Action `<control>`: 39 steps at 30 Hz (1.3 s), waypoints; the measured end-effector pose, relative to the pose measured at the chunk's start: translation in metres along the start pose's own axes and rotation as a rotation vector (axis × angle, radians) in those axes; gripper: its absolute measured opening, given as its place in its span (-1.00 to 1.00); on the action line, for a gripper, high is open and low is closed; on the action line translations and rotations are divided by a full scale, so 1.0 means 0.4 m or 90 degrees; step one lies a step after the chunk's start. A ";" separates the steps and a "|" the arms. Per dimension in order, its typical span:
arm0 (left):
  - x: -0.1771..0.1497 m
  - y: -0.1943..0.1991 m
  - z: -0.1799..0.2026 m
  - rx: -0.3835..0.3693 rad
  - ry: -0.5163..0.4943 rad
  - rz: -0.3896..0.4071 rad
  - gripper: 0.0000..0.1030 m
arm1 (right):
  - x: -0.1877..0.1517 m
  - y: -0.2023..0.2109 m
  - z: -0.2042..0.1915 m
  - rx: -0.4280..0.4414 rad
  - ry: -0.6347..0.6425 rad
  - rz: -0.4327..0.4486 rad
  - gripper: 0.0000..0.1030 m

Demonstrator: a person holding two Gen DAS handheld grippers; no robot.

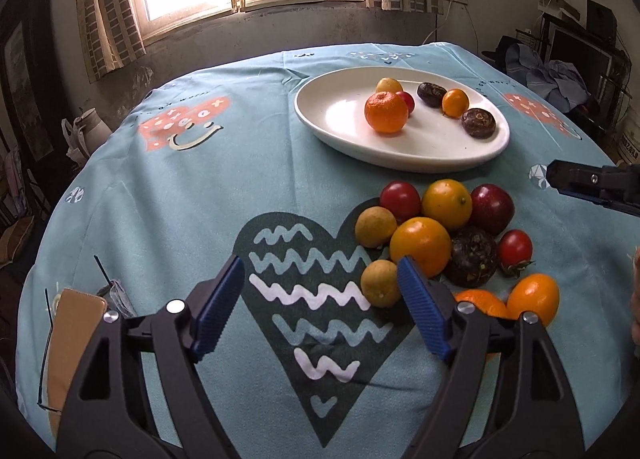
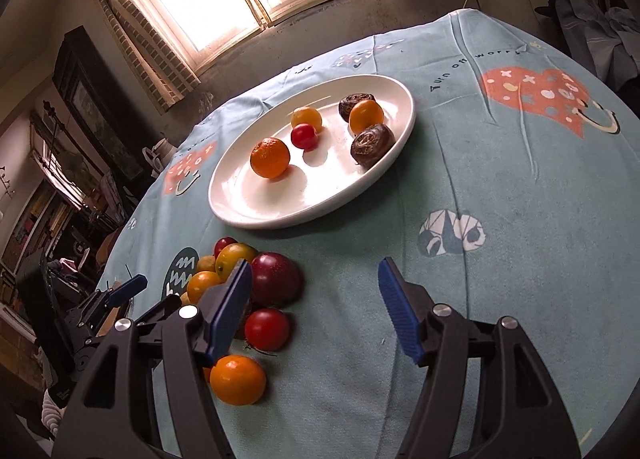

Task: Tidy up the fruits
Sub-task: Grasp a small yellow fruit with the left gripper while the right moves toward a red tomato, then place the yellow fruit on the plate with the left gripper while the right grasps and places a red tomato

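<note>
A white oval plate (image 1: 348,139) (image 2: 256,211) sits on the blue tablecloth and holds a mandarin (image 1: 386,111) (image 2: 270,158), a red cherry tomato (image 2: 304,136), small orange fruits and two dark brown fruits (image 1: 478,122) (image 2: 372,145). A pile of loose fruit (image 1: 444,231) (image 2: 256,283) lies on the cloth in front of the plate. My left gripper (image 1: 322,279) is open and empty, just left of the pile, next to a small yellow fruit (image 1: 380,283). My right gripper (image 2: 316,279) is open and empty, just right of the pile; it also shows in the left wrist view (image 1: 592,183).
A tan wallet-like object (image 1: 68,339) and glasses lie at the table's near left edge. A window and curtains are behind the table. Cluttered furniture stands at both sides of the room.
</note>
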State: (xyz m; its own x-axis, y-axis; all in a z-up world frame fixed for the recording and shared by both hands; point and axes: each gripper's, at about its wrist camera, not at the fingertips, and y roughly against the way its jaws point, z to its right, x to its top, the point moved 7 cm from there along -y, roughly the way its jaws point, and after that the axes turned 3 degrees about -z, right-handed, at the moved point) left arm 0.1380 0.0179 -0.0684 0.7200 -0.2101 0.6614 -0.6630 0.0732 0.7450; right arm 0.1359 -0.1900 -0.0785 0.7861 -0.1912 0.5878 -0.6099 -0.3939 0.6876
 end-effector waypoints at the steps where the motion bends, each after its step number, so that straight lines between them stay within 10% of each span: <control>1: -0.004 -0.002 0.002 -0.002 -0.005 -0.003 0.56 | 0.000 0.001 -0.001 -0.001 0.001 0.000 0.28; 8: -0.013 -0.031 0.031 -0.007 -0.061 -0.016 0.47 | -0.003 0.000 0.006 -0.009 -0.004 -0.006 0.28; 14: -0.017 -0.051 0.031 -0.069 -0.067 -0.036 -0.36 | -0.005 0.001 0.012 -0.015 -0.008 -0.007 0.28; 35: -0.018 -0.067 -0.017 -0.027 -0.002 -0.054 -0.49 | -0.089 -0.058 -0.090 0.039 0.082 -0.114 0.28; 39: -0.016 -0.069 -0.013 -0.016 -0.003 -0.054 -0.49 | -0.102 -0.075 -0.092 0.067 0.066 -0.139 -0.02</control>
State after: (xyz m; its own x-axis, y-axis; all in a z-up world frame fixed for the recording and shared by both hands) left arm 0.1528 0.0224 -0.0929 0.7728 -0.2205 0.5952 -0.5940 0.0790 0.8006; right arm 0.1184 -0.1374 -0.1072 0.8802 -0.0010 0.4746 -0.4092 -0.5081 0.7578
